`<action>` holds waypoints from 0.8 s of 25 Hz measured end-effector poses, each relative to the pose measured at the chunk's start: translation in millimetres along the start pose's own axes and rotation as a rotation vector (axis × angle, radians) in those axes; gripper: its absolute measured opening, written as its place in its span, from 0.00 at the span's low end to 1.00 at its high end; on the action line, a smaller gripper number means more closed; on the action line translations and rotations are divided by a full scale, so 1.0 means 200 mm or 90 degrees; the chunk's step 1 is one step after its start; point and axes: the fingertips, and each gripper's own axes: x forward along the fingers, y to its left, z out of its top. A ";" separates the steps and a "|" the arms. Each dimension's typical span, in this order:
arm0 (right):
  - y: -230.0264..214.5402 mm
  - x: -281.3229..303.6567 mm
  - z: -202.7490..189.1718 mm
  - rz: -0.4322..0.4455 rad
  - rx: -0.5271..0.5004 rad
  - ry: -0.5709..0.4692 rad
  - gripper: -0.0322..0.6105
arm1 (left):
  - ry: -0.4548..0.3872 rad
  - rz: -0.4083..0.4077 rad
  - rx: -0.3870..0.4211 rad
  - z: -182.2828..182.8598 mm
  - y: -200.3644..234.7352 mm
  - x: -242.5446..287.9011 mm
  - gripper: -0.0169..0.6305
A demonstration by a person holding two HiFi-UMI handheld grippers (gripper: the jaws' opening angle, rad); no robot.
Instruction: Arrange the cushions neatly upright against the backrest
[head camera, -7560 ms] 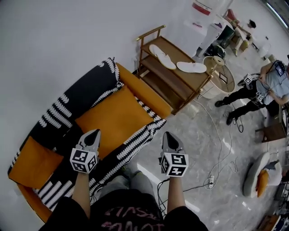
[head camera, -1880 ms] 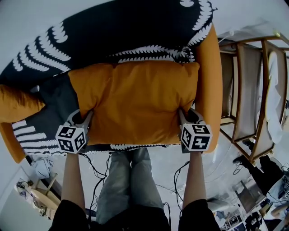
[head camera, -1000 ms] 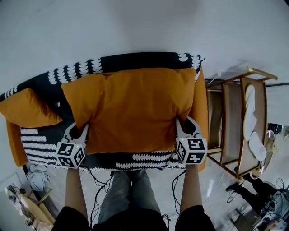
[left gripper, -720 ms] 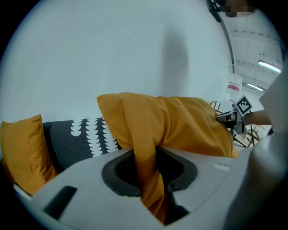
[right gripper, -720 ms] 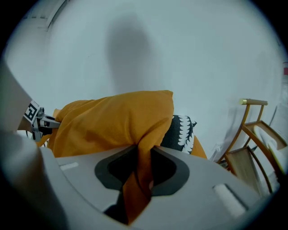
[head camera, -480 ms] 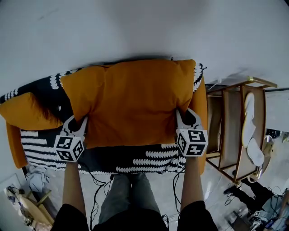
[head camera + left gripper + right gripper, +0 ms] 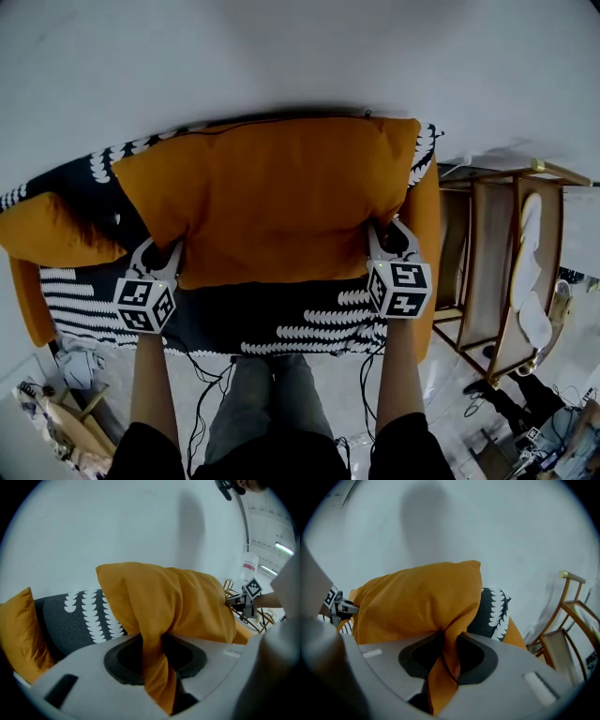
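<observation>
Head view shows you holding the large cushion (image 7: 272, 202) by its two lower corners, the left tongs (image 7: 162, 255) at one side and the right tongs (image 7: 388, 242) at the other. Held that way, it hangs flat and square instead of sagging to one end. Both gripper views agree: each pair is clenched on a twist of orange fabric. Your left pair has just been opening a little, yet the cloth sits pinched between its jaws. The cushion stands upright, its top edge level with the patterned backrest (image 7: 112, 164) of the sofa (image 7: 281, 323) and its bottom edge over the seat. It looks nearly placed. The small cushion (image 7: 47, 239) leans at the left end, near but apart, so keep that gap as you settle this one.
</observation>
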 end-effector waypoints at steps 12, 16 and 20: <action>-0.04 0.21 -0.23 -0.010 0.019 0.046 0.24 | 0.081 0.010 0.000 -0.22 0.07 0.22 0.25; -0.05 0.22 -0.25 -0.016 0.036 0.056 0.26 | 0.087 0.012 -0.007 -0.22 0.10 0.23 0.30; -0.07 0.21 -0.27 -0.029 0.036 0.065 0.29 | 0.091 0.015 -0.012 -0.24 0.11 0.23 0.34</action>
